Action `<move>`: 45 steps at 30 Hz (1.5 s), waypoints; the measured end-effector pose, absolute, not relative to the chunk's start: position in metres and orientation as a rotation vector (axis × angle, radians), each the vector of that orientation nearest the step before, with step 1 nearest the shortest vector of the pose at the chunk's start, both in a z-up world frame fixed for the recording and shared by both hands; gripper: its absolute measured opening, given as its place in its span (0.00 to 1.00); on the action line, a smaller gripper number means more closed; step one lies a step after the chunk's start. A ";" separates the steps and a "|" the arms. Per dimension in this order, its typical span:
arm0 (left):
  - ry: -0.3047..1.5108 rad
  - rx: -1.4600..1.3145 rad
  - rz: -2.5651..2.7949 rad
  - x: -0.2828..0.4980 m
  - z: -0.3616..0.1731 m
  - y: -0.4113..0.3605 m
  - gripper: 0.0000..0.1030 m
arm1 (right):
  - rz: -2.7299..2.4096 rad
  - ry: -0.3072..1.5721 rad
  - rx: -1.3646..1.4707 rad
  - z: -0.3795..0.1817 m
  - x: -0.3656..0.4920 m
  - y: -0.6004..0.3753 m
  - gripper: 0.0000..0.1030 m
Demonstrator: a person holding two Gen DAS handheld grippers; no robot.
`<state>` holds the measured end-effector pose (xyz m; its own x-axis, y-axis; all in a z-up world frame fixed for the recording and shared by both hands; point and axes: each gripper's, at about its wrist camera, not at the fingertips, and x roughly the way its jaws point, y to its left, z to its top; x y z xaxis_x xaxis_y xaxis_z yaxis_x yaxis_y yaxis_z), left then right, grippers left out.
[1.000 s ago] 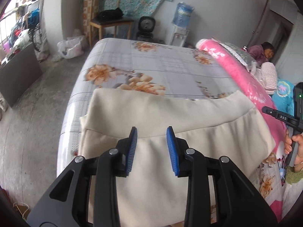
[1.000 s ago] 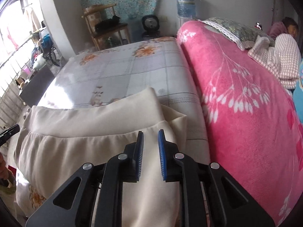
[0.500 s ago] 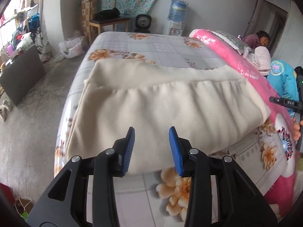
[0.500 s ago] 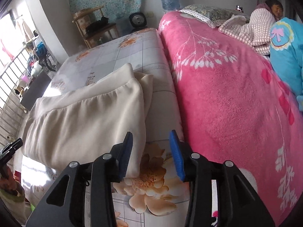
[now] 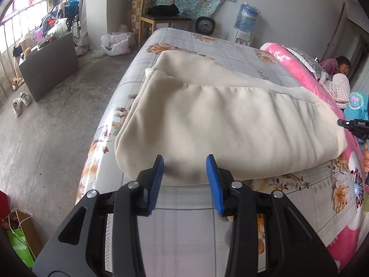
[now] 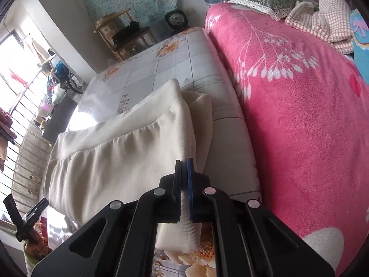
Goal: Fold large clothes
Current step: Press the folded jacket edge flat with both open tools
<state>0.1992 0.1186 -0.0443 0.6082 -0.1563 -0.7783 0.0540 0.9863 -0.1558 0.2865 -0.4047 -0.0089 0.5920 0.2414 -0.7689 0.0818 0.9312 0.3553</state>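
Two tools work a folded cream garment [image 5: 221, 124] lying on the floral bed [image 5: 230, 48]: right tool [image 6: 184, 168] clenched on its near right corner, left tool [image 5: 184, 168] released at the near edge.

garment's [image 6: 120, 161] corner hidden between jaws

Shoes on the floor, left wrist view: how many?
2. A pale pair of shoes lies side by side on the concrete floor at far left, in front of the dark cabinet. Others may be hidden in the clutter by the window.
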 end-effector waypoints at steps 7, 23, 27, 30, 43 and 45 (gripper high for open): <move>0.909 -0.088 -0.120 0.204 -0.048 0.119 0.35 | 0.065 0.974 0.397 -0.025 0.271 -0.422 0.04; 0.904 -0.035 -0.093 0.206 -0.054 0.119 0.37 | 0.116 1.080 0.083 -0.040 0.238 -0.388 0.29; 0.882 -0.069 -0.122 0.197 -0.044 0.129 0.36 | -0.018 1.074 -0.028 -0.022 0.224 -0.389 0.33; 0.826 -0.056 -0.200 0.193 -0.028 0.119 0.35 | -0.028 1.003 -0.082 0.000 0.220 -0.374 0.35; 0.898 0.000 -0.183 0.213 -0.047 0.082 0.38 | 0.157 1.003 0.024 -0.030 0.252 -0.300 0.55; 0.856 -0.007 -0.227 0.211 -0.035 0.078 0.39 | 0.232 0.945 0.049 -0.013 0.249 -0.280 0.55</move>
